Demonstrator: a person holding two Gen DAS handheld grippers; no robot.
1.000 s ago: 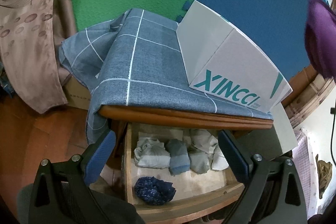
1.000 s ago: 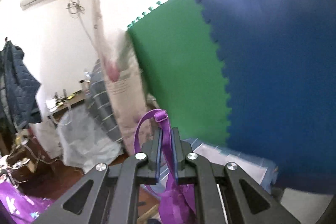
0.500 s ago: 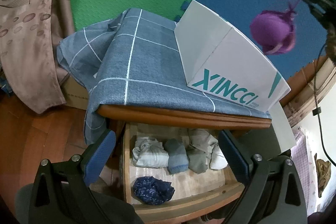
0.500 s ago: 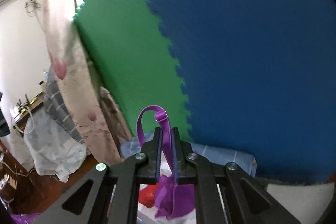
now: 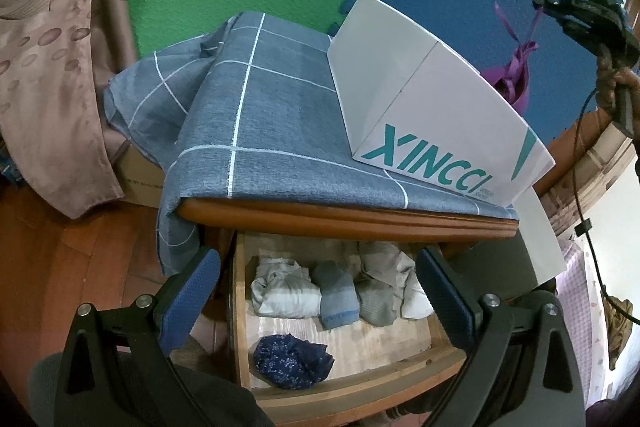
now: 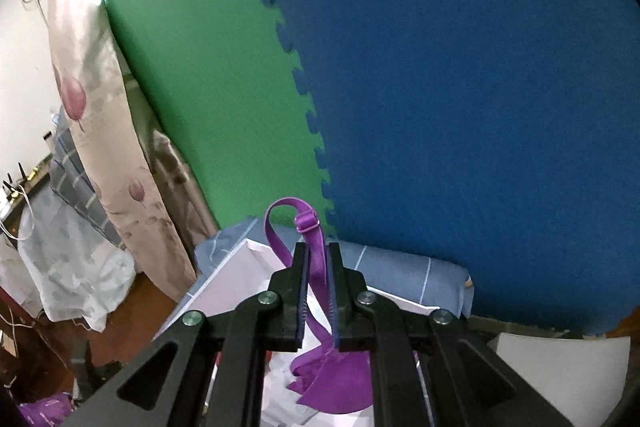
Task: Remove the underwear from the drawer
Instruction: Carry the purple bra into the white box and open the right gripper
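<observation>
A: While our left gripper hangs with its jaws spread wide at the bottom of the frame over the open drawer, what has changed?

B: A second ago the purple bra was only a blur at the right edge; now it has swung out to the upper right, dangling behind the white box. So we judge that piece is out, and folded ones remain inside.

A: And against our right gripper?

B: Its strap is pinched between the closed jaws at lower centre; the cups hang below, over the box
</observation>
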